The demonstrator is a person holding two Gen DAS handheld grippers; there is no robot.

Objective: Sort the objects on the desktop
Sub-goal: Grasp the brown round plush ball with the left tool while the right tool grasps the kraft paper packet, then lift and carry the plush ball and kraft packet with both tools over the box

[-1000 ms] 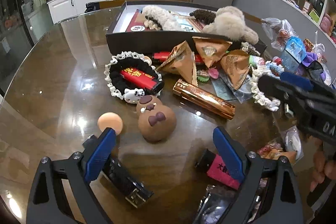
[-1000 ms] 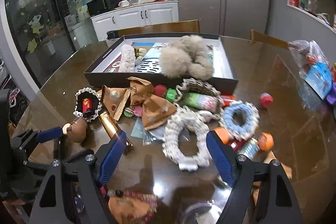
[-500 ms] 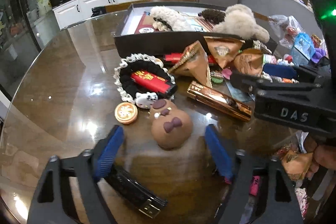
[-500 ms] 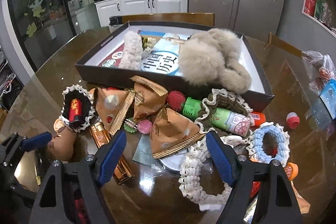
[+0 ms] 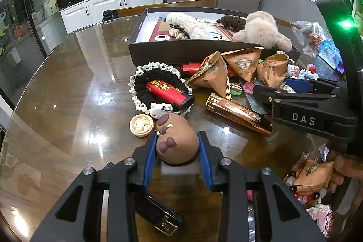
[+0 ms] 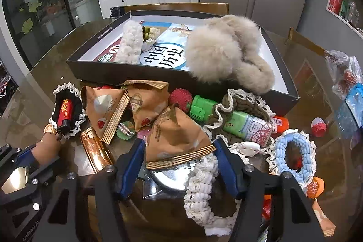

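My left gripper (image 5: pixel 177 149) is shut on a brown bear-shaped squishy toy (image 5: pixel 177 142), which rests on the glass table; it also shows in the right wrist view (image 6: pixel 46 147). My right gripper (image 6: pixel 179 149) has its blue pads on both sides of a brown triangular snack packet (image 6: pixel 177 135) in the pile; whether they press it is unclear. The black box (image 6: pixel 95 70) behind holds a fluffy beige plush (image 6: pixel 226 49), a white knitted piece (image 6: pixel 130 42) and a book.
Near the left gripper lie a round biscuit-like disc (image 5: pixel 141 125), a red lighter (image 5: pixel 169 92) on a black crocheted coaster, a copper tube (image 5: pixel 238 113) and a USB stick (image 5: pixel 156 212). A green bottle (image 6: pixel 229 120), blue crochet ring (image 6: pixel 292 151) and white lace scrunchie (image 6: pixel 199 187) crowd the right.
My left gripper moved forward and shut on the brown toy. My right gripper moved forward into the pile and narrowed around the triangular packet.
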